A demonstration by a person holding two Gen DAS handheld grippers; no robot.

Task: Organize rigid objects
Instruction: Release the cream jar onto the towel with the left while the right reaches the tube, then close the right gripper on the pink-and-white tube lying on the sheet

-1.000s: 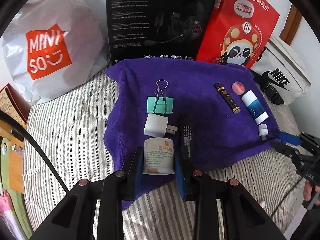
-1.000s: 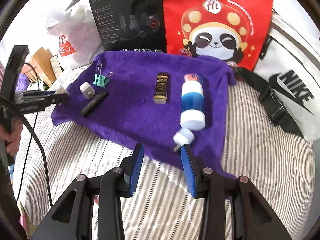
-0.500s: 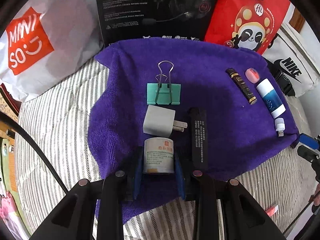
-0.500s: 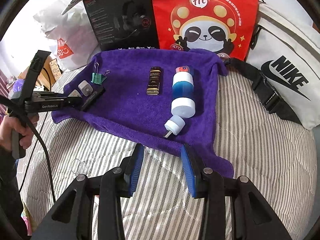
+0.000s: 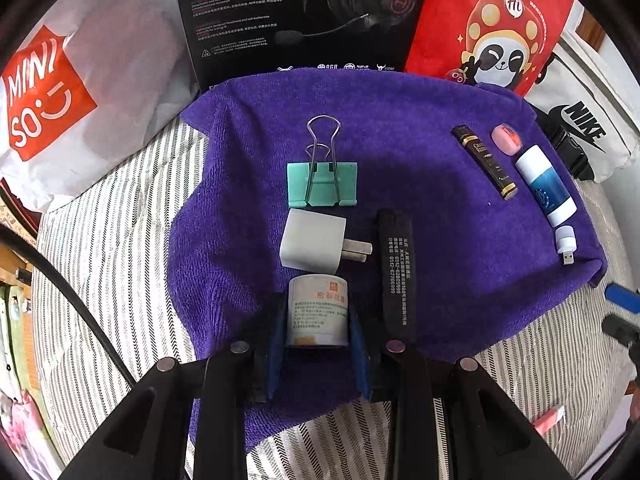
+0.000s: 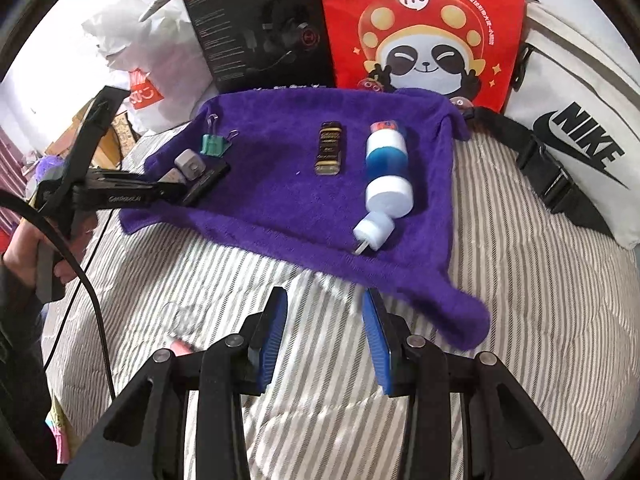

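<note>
A purple towel lies on the striped bed. My left gripper is shut on a small white jar, low over the towel's near part, just behind a white plug adapter and a green binder clip. A black flat bar lies right of the jar. Further right lie a black-gold tube, a pink cap, a blue-white bottle and a small white USB light. My right gripper stands open over bare bedding before the towel's near edge.
Behind the towel lean a black headset box, a red panda bag, a white MINISO bag and a white Nike bag with a black strap. A black cable and a person's hand are at the left. A pink item lies on the bedding.
My left gripper has sunk and moved in over the towel with the jar, closer to the adapter. The right gripper has drawn back slightly from the USB light.
</note>
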